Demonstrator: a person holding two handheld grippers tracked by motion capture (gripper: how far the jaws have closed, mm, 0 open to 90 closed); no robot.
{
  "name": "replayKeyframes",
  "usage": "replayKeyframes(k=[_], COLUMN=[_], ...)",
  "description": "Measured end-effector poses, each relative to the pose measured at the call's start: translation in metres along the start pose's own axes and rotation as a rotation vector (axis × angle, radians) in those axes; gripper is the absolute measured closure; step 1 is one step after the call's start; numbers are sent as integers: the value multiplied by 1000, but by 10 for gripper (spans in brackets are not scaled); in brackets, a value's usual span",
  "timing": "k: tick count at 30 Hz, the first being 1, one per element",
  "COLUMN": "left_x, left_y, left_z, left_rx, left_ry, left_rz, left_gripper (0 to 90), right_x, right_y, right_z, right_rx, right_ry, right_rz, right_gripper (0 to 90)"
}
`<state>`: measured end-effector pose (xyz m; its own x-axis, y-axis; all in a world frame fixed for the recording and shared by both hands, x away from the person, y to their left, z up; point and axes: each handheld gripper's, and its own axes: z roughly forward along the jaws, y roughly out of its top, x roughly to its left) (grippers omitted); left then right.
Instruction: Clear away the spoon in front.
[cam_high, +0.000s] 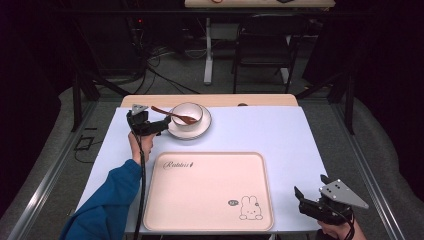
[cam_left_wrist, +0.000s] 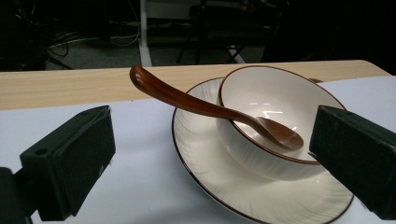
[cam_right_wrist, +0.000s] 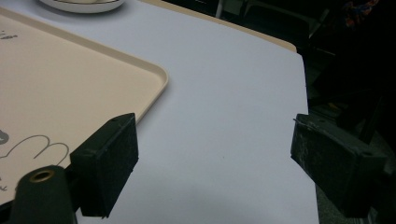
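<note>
At the table's far edge, approx. 11 o'clock from the tray, a brown spoon lies with its scoop inside a white bowl, handle angled up and out over the rim toward 10 o'clock. Bowl sits on a white plate w/ thin dark rim; plate rests on the pale lavender table cover. Left gripper is just beside the plate's 9 o'clock edge, jaws spread wide, holding nothing; in the left gripper view its black jaws stand either side of plate and bowl, the spoon handle between them, not touching. A hand in a blue sleeve grips it from below. Pink tray w/ rabbit drawing lies at the table's near centre, well apart from the plate. Right gripper is at approx. 4 o'clock off the tray, near the table's front-right corner, jaws also wide, nothing held; the right gripper view shows the tray corner and bare cover between its jaws.
</note>
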<state>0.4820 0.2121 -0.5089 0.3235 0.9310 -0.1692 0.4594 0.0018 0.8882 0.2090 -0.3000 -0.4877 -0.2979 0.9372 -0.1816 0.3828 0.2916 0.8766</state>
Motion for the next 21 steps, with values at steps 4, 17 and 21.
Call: replayKeyframes(k=[4,17,21], left_x=[-1,1,2], left_y=[1,3,1], left_z=[8,21,23], left_rx=[-3,-26,-27], left_ry=[8,49,51], left_rz=[26,-1,-3], left_gripper=[89,310,371], right_x=[0,0,0], right_y=[0,0,0], right_z=[0,0,0], right_rx=[1,0,-1], right_ry=[-1,-2,-4], right_rz=[0,-3,0], right_gripper=[143,143,143])
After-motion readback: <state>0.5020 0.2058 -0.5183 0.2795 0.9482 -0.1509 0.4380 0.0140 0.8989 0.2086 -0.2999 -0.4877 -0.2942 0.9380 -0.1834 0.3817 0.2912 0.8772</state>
